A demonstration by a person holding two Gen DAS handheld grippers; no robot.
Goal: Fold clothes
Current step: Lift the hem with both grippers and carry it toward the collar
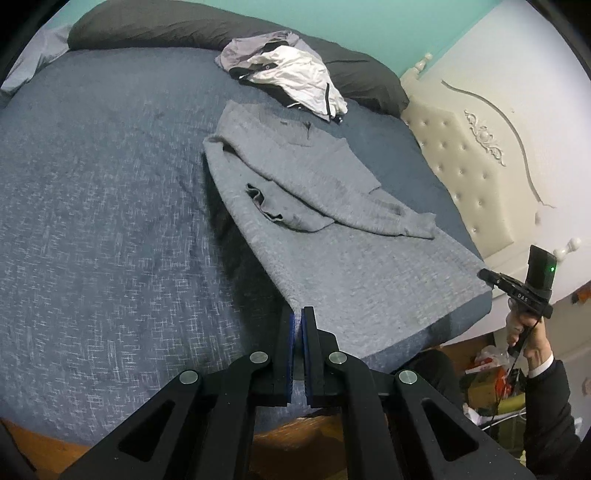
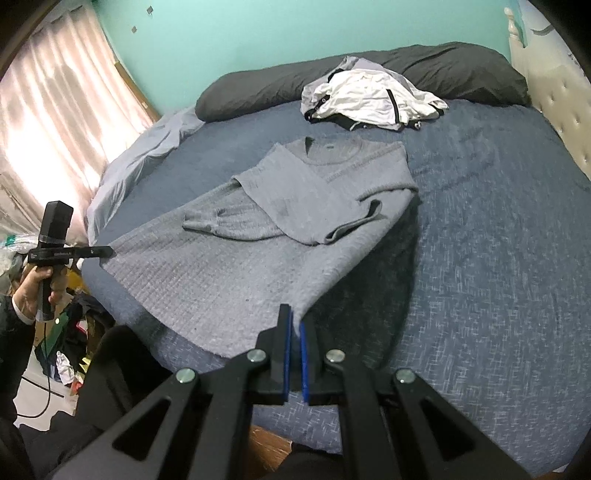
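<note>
Grey knit sweater [image 1: 332, 236] lies spread on the blue bedspread [image 1: 92, 221], its long axis running from the hem at the near edge of the bed to the collar, which points toward the dark pillow [image 1: 166, 26] at the far side. Both sleeves are folded across the chest. The hem end is raised off the bed, casting a dark shadow beneath.

Left gripper [image 1: 297, 314] points steeply down at the bed, its blue-padded jaws pinched tight on one bottom corner of the sweater. Right gripper [image 2: 296, 325] points down at a similar slant, jaws likewise clamped on the other bottom corner. In the left wrist view the right hand [image 1: 521, 328] grips its handle off the bed's edge, sleeve below it; in the right wrist view the left hand [image 2: 37, 291] holds its handle upright beside the bed.

A white and grey jacket [image 2: 373, 98] lies crumpled beyond the collar, against the pillow. A cream tufted headboard [image 1: 469, 162] stands along one side.
</note>
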